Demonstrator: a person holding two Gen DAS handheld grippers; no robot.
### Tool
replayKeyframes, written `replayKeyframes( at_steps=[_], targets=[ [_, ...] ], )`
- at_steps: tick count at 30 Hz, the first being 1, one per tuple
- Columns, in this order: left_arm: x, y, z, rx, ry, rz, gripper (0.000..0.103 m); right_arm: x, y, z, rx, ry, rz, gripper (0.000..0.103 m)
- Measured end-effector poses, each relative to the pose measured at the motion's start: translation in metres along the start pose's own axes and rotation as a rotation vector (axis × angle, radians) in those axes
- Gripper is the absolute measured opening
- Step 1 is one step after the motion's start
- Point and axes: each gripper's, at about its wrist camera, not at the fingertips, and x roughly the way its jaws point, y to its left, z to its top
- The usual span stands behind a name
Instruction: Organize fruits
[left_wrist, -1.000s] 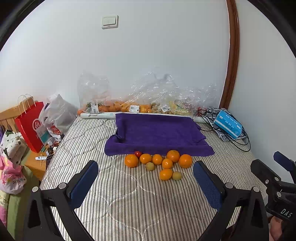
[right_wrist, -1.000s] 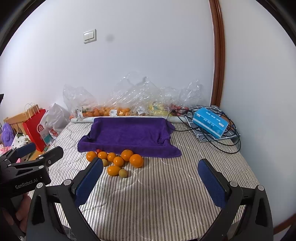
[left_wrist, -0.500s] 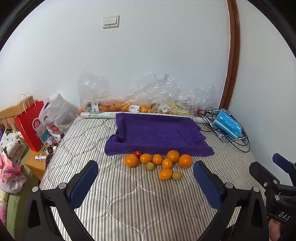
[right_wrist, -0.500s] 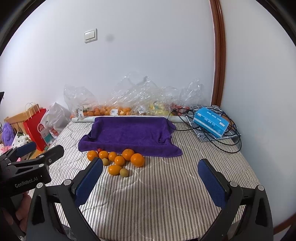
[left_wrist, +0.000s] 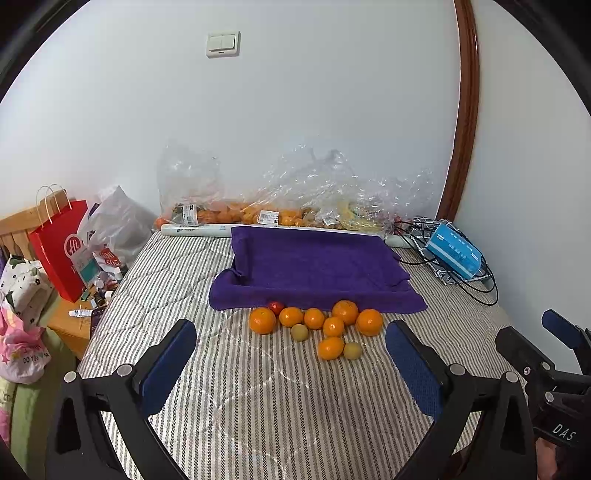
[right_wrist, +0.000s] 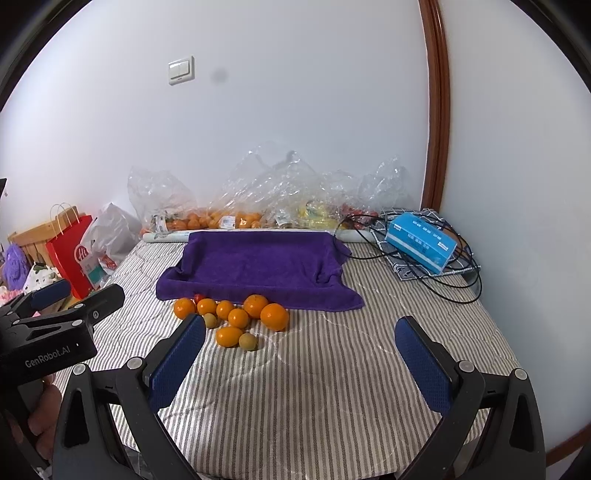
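Fruit (left_wrist: 318, 325) sits in a loose cluster on the striped mattress (left_wrist: 258, 398), just in front of the near edge of the purple towel (left_wrist: 314, 269). I count seven oranges of differing size, glossy and bright, two small dull yellow-green fruits (left_wrist: 299, 332) among them, and one small red fruit (left_wrist: 275, 306) touching the towel's hem. My left gripper (left_wrist: 291, 363) hangs above the mattress, short of the cluster, its blue-padded jaws spread wide with nothing between them. My right gripper (right_wrist: 300, 354) is likewise spread and empty, with the cluster just ahead of its left pad. Against the wall behind the towel I see clear plastic bags (left_wrist: 295, 195) with more fruit inside.
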Motion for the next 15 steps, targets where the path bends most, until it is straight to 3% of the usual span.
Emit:
replayKeyframes(
  at_steps=[15],
  targets=[
    [0.009,0.003,0.005,0.006,0.003,0.012,0.103,0.012,0.007,0.008,-0.029,0.028,-0.011,0.102]
  ],
)
